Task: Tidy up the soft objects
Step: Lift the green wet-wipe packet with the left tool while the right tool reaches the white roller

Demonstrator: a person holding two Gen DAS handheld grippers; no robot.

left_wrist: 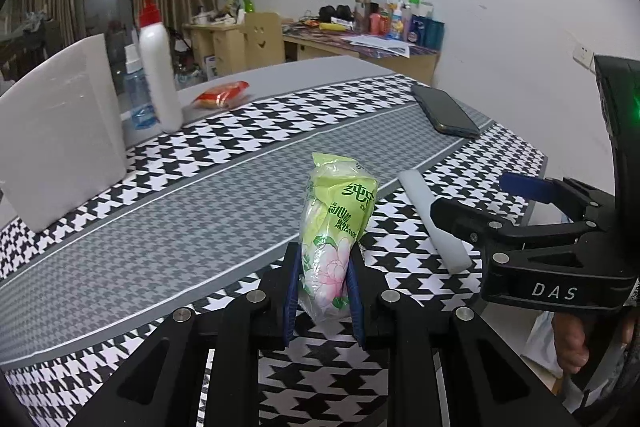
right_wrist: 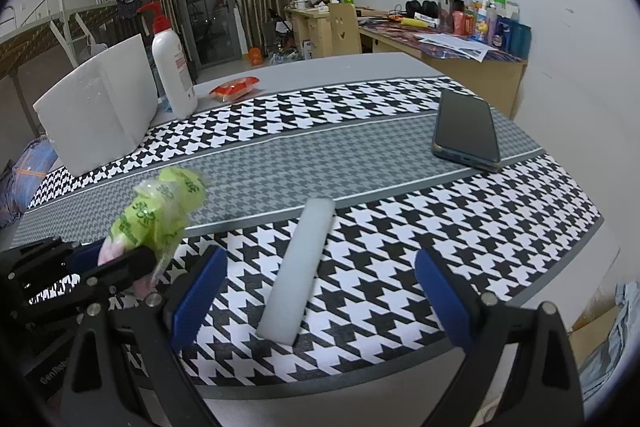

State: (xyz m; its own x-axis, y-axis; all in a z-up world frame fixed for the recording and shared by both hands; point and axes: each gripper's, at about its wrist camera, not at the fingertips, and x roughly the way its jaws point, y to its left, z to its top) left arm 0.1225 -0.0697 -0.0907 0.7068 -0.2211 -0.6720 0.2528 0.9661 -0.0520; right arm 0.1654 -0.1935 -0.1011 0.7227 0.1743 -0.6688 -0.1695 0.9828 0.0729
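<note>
My left gripper (left_wrist: 323,291) is shut on a green tissue pack (left_wrist: 338,219) with a pink flower print and holds it above the houndstooth tablecloth (left_wrist: 200,195). The pack also shows in the right wrist view (right_wrist: 160,215) at the left, held by the left gripper (right_wrist: 120,259). My right gripper (right_wrist: 320,295) is open, its blue pads on either side of the near end of a white foam bar (right_wrist: 298,271) lying on the cloth. The bar (left_wrist: 434,219) and the right gripper (left_wrist: 476,199) show at the right of the left wrist view.
A white foam block (left_wrist: 60,131) stands at the left, with a white pump bottle (left_wrist: 158,67) and a blue bottle (left_wrist: 138,95) behind it. A red snack packet (left_wrist: 220,94) lies further back. A dark phone (right_wrist: 468,131) lies at the right. The table's edge (right_wrist: 520,291) is near right.
</note>
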